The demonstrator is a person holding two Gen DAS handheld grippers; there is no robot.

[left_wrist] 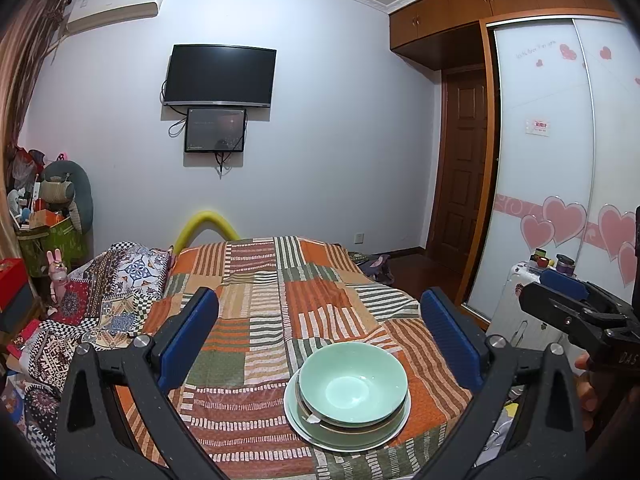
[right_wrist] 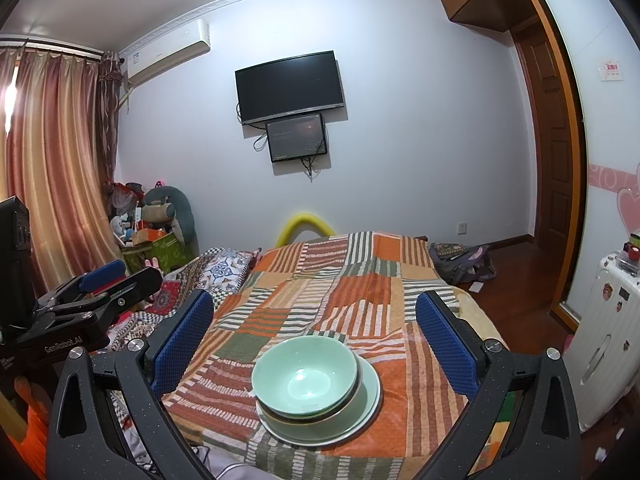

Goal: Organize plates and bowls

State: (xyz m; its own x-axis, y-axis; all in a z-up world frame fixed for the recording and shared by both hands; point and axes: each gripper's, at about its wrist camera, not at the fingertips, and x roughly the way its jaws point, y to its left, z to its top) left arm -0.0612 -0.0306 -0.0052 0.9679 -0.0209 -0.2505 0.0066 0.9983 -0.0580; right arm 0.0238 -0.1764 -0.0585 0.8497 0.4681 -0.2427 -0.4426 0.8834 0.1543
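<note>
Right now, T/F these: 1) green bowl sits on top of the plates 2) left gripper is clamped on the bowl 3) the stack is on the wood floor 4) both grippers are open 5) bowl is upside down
1) True. The green bowl is nested on the plates.
2) False. The left gripper is open and touches nothing; the bowl lies below, between its fingers.
3) False. The stack rests on the patchwork bedspread.
4) True. The right gripper also stands wide open.
5) False. The bowl is upright, its hollow facing up.
</note>
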